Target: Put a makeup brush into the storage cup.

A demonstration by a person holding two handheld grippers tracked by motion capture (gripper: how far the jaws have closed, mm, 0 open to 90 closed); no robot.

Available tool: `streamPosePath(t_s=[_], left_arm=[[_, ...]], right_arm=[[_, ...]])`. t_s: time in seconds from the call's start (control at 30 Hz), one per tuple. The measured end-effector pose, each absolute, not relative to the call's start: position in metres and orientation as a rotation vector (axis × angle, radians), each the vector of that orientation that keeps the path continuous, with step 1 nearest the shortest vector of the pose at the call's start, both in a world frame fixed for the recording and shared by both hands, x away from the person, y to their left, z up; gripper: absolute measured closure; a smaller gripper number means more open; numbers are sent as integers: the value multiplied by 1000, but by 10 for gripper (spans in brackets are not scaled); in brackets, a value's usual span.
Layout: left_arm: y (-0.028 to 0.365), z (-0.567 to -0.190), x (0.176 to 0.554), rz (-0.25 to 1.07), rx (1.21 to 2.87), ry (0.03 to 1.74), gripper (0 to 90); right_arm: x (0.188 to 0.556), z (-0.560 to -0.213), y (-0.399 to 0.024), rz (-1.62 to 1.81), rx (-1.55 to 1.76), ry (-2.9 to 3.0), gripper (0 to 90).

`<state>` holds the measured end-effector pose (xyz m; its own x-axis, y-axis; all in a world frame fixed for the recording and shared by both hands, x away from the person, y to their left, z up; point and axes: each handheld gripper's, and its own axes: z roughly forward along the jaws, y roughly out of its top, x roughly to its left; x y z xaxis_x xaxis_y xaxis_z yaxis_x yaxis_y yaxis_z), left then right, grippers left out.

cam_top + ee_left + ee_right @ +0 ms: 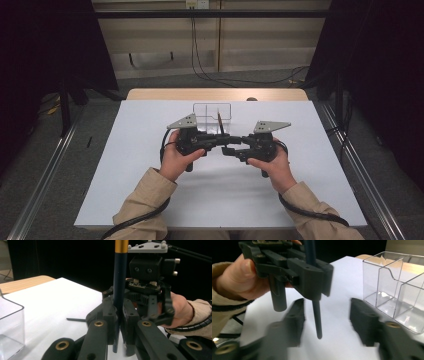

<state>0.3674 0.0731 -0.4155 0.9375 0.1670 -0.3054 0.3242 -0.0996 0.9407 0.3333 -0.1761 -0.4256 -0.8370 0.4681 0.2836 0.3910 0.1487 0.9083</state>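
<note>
Dark, stiff and light, the pencil stood upright beside the clear organizer, clenched mid-shaft by the left hand-held gripper, while the right hand-held gripper stood released around its lower end.

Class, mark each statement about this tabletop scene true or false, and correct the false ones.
1. The left gripper is shut on the pencil. True.
2. The pencil lies flat on the table. False: it stands upright, held above the white table.
3. The right gripper has its pads pressed on the pencil. False: its jaws stand apart on either side of it, not touching.
4. A clear plastic organizer with compartments stands on the table. True.
5. The organizer is full of pens. False: its visible compartments are empty.
</note>
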Motion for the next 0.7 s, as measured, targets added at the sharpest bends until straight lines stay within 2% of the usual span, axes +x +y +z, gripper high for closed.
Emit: streamPosePath(t_s=[0.23,0.43,0.7], left_arm=[[77,-417,368,-119,1703,398,838],[78,-418,368,-97,1724,406,838],[77,-420,368,-87,1742,401,838]], right_arm=[[333,-420,-189,1855,858,2235,149],[335,-415,-198,1884,879,2175,111],[335,-406,-196,1885,849,2151,147]])
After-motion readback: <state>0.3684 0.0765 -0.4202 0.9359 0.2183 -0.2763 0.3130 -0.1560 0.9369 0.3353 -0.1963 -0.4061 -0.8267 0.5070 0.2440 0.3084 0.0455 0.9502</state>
